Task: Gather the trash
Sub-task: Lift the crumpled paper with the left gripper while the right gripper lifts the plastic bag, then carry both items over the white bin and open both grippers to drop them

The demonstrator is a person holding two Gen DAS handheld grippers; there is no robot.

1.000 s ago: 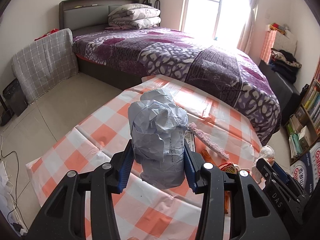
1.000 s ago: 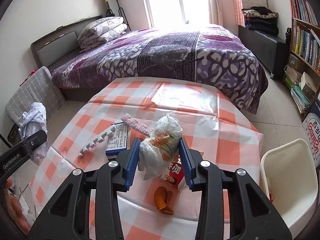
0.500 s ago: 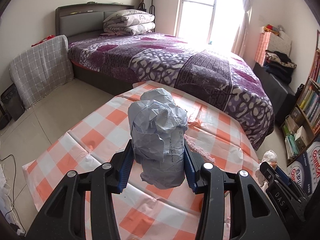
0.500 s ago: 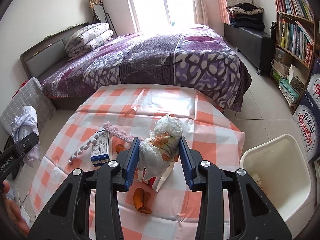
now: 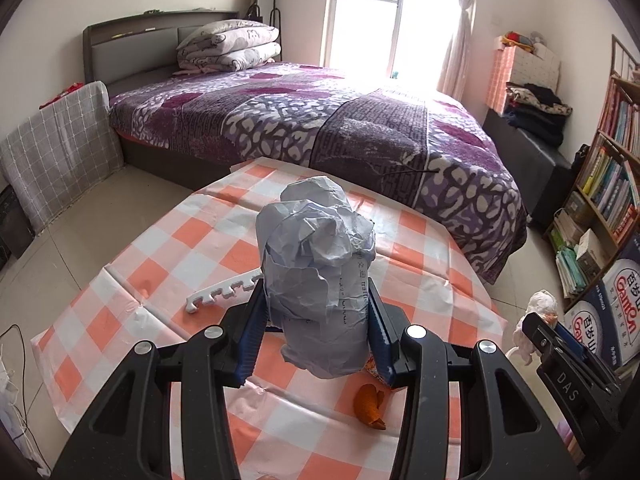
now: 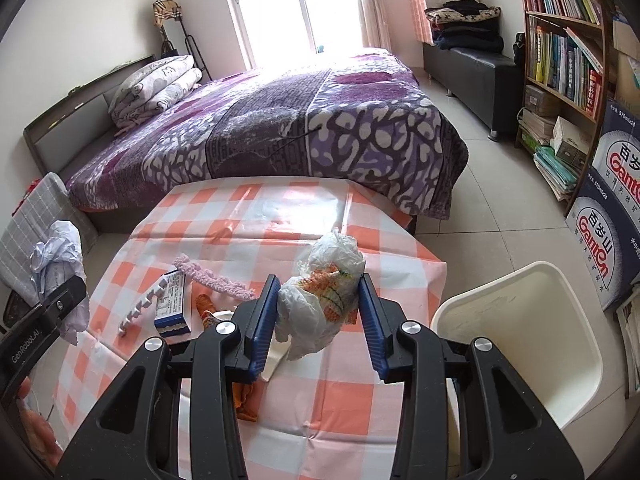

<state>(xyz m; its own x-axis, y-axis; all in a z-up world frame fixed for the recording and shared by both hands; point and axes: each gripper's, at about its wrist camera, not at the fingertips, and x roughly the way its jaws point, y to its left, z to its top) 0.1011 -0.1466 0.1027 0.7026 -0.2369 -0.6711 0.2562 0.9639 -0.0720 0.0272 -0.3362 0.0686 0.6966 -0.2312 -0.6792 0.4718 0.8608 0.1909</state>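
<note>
My left gripper (image 5: 316, 326) is shut on a crumpled ball of pale paper (image 5: 318, 276) and holds it above the orange-checked table (image 5: 168, 256). My right gripper (image 6: 320, 320) is shut on a crumpled white plastic bag with orange print (image 6: 326, 286), held above the table's right side, next to the white trash bin (image 6: 520, 340). The paper ball (image 6: 56, 268) and the left gripper also show at the left of the right wrist view. The bag (image 5: 538, 308) shows at the right of the left wrist view.
On the table lie a white comb-like strip (image 6: 140, 308), a blue-and-white box (image 6: 172, 304), a pink fuzzy strip (image 6: 212, 278), orange peel pieces (image 5: 370, 406) and a white sheet (image 6: 276, 354). A purple bed (image 6: 300, 128) stands behind, a bookshelf (image 6: 560, 52) and printed cartons (image 6: 612, 208) at right.
Both grippers have swung rightward with their loads. The trash bin has come further into the right wrist view. The white strip has come into the left wrist view.
</note>
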